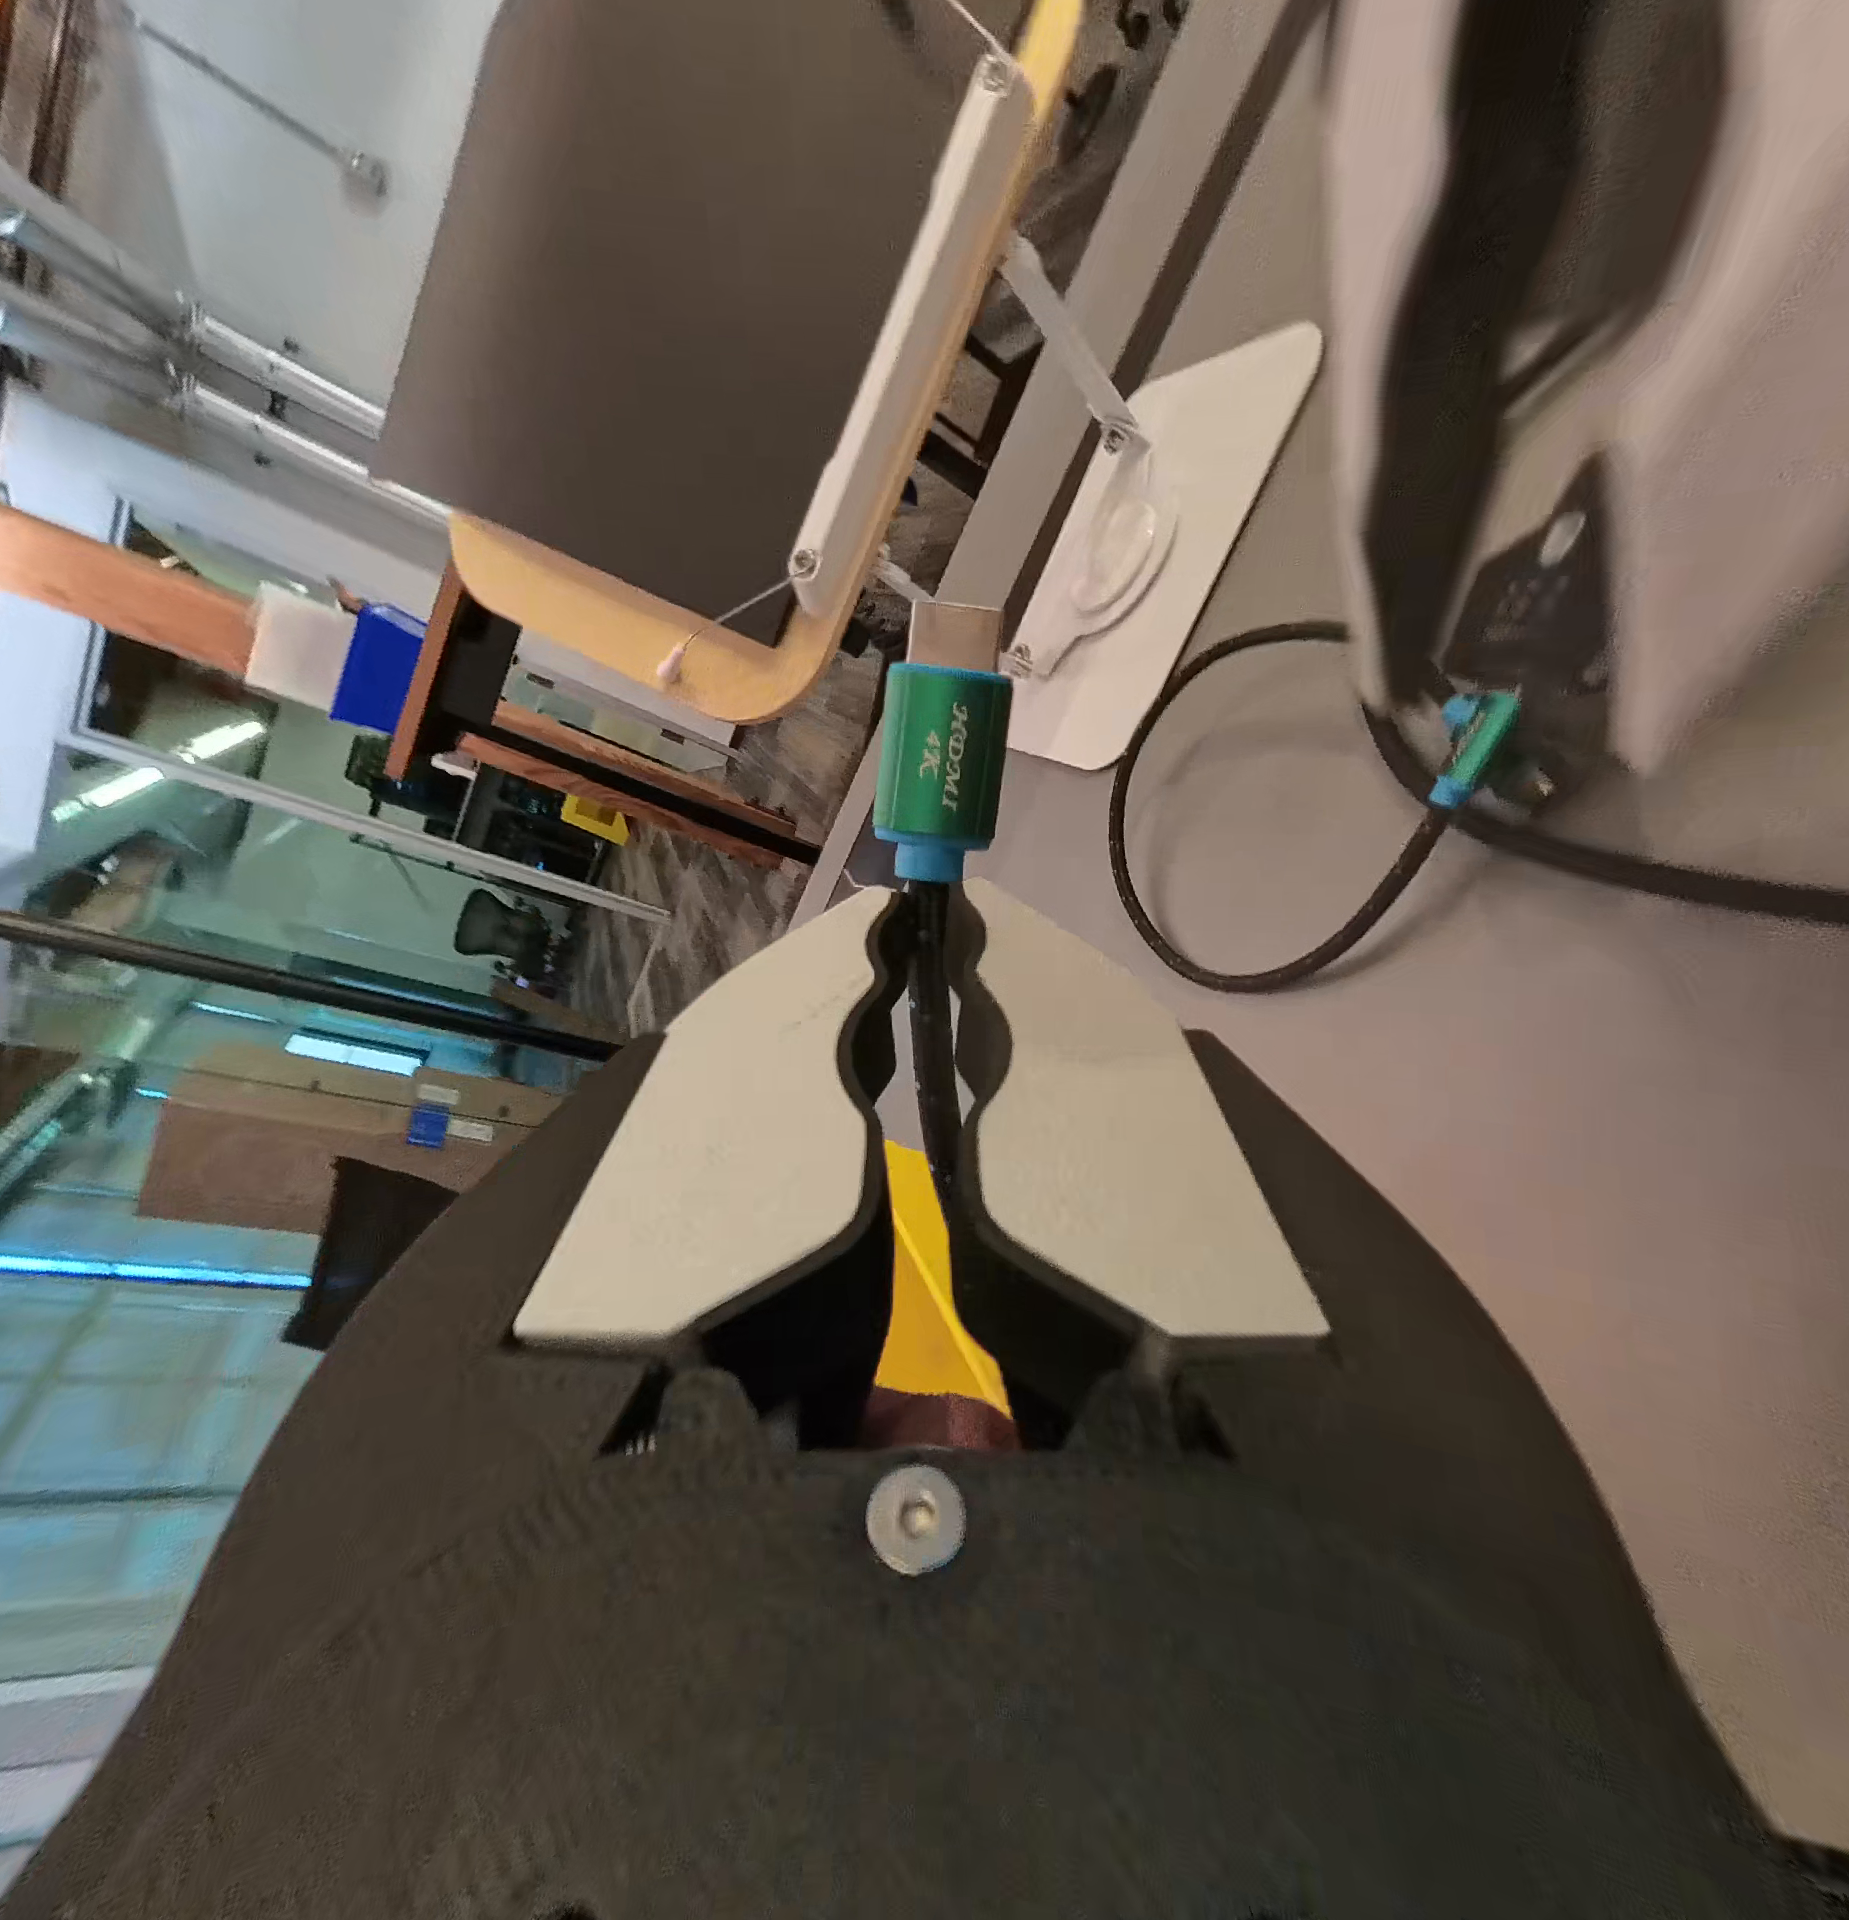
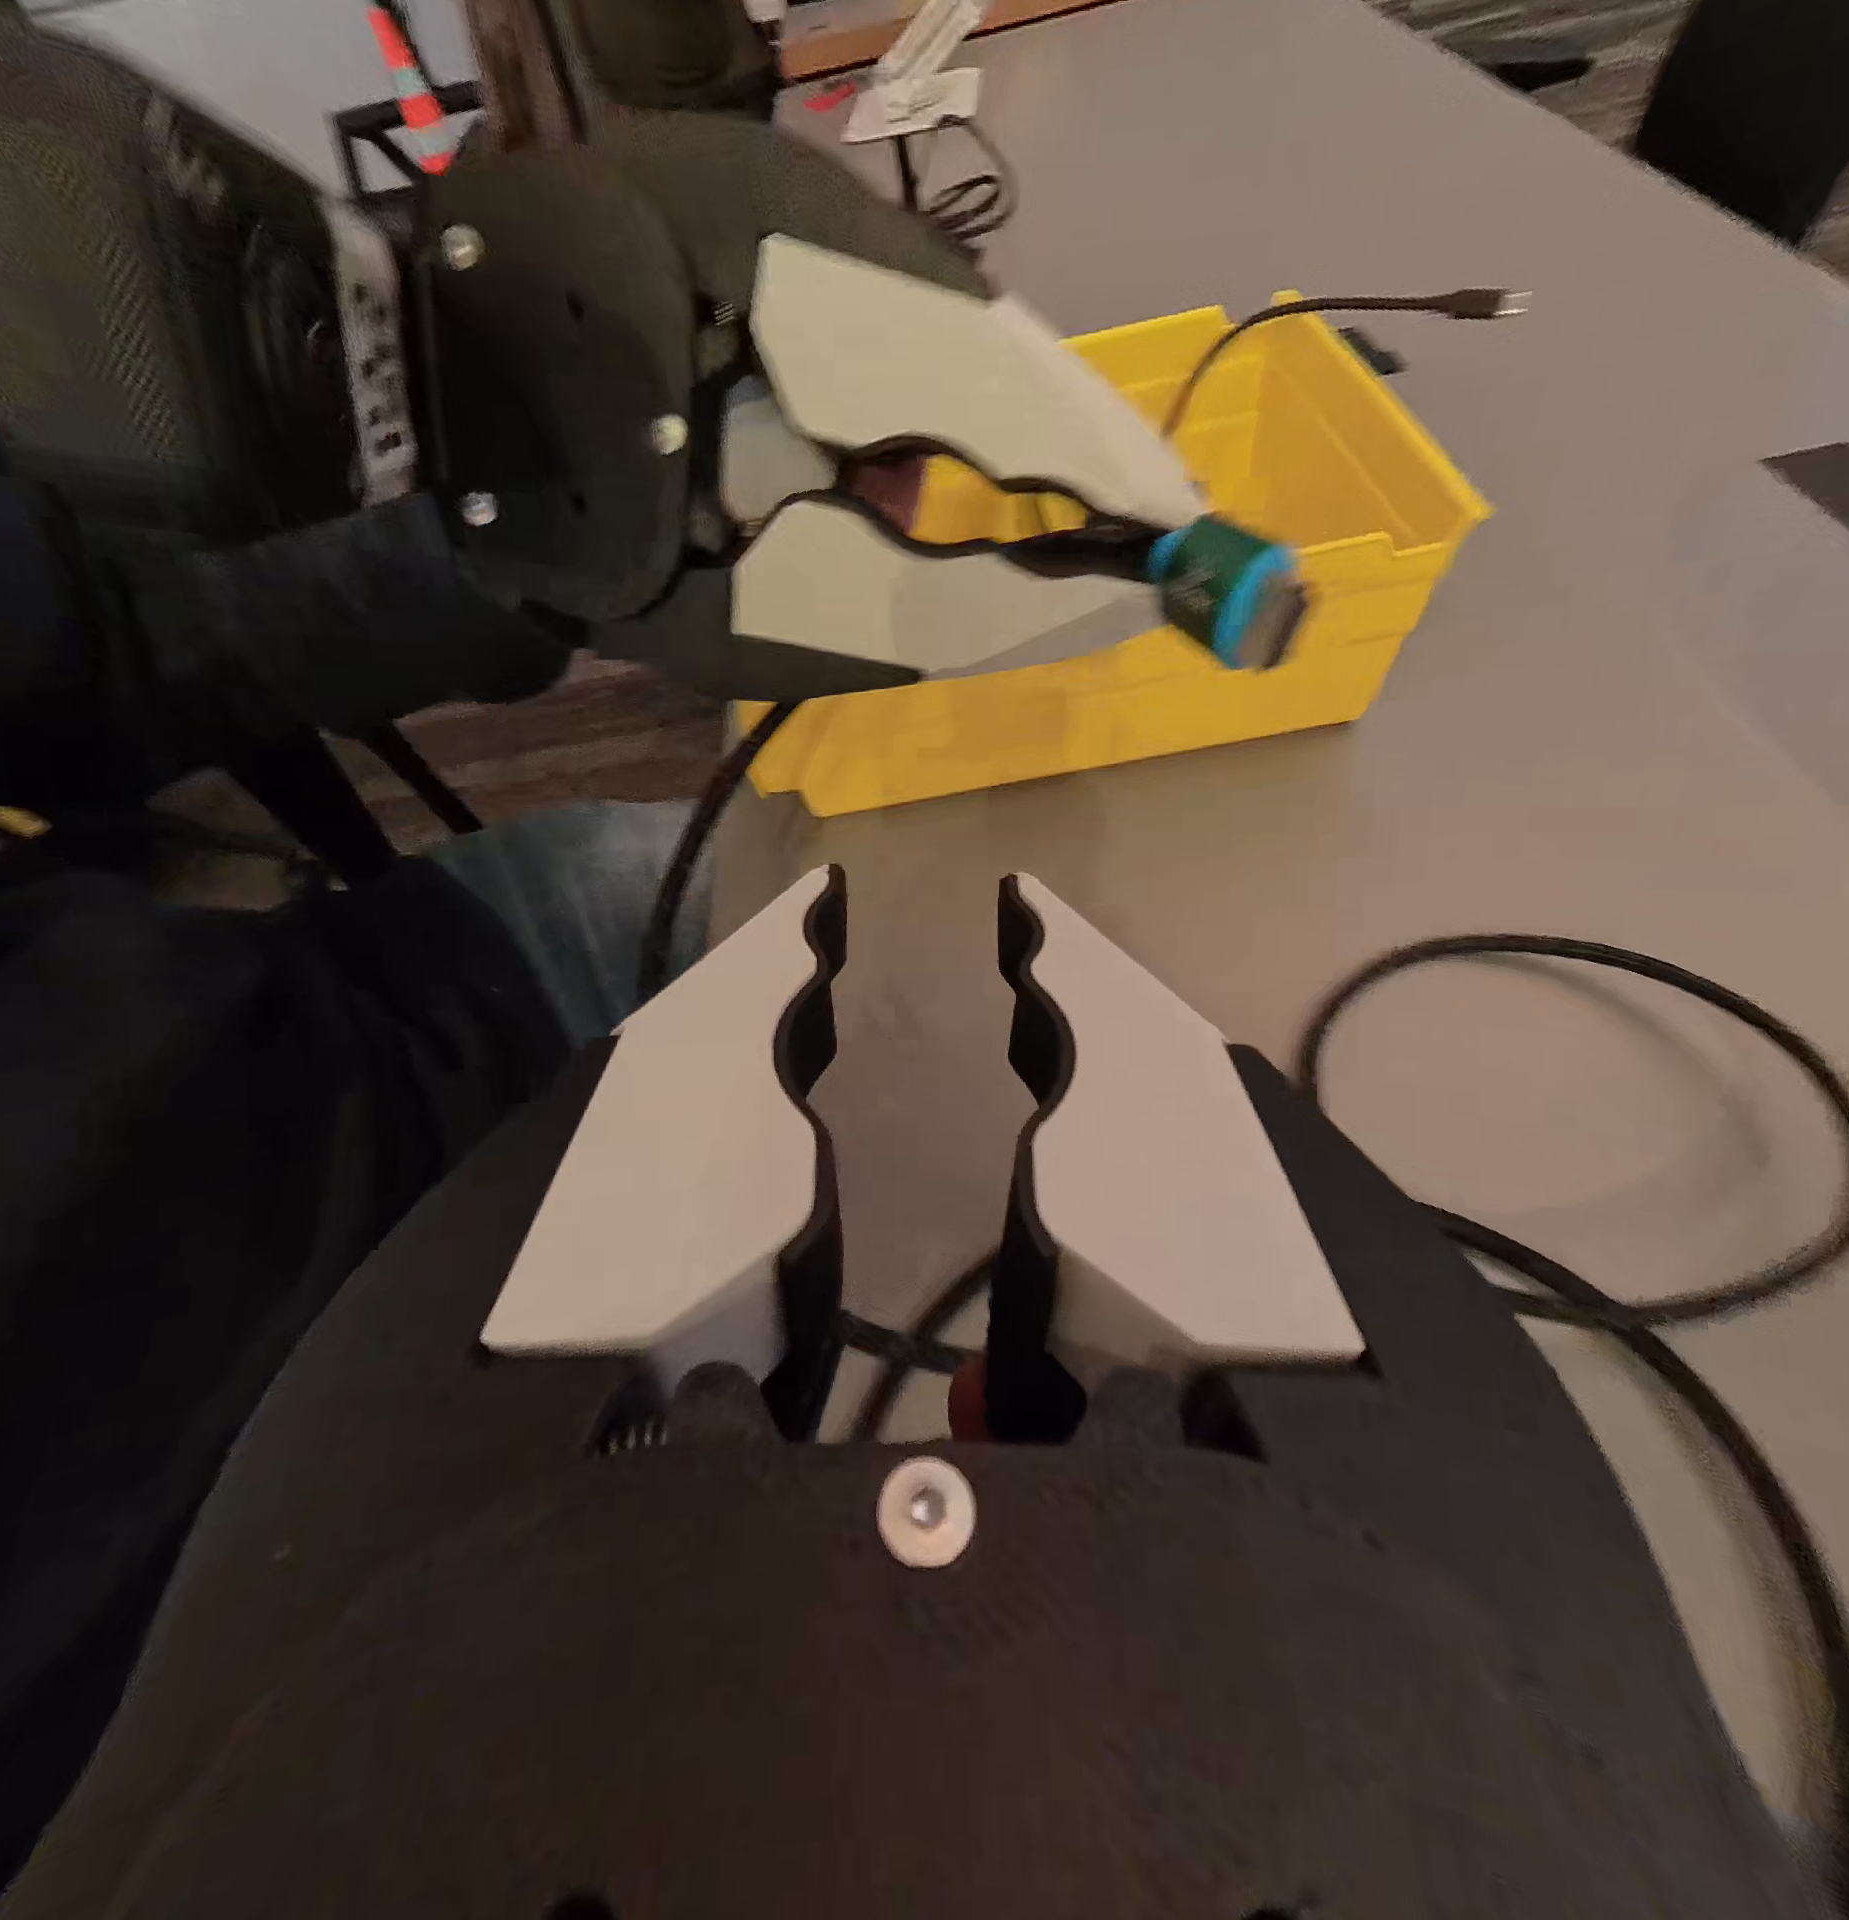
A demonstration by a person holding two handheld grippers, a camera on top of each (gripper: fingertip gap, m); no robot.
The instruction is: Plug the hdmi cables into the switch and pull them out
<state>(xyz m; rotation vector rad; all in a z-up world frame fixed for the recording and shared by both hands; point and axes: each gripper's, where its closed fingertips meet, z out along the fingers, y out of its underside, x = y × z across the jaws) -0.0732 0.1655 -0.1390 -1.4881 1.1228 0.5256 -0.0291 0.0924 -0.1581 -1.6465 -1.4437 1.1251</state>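
HDMI cable (image 1: 926,1049) in L gripper (image 1: 925,914)

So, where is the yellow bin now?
In the right wrist view the yellow bin stands on the grey table, behind the left gripper holding a green plug.

Dim indoor light, warmer in the right wrist view; wide-angle bending at edges; motion blur smears the far black-and-white tongs (image 2: 1174,561).
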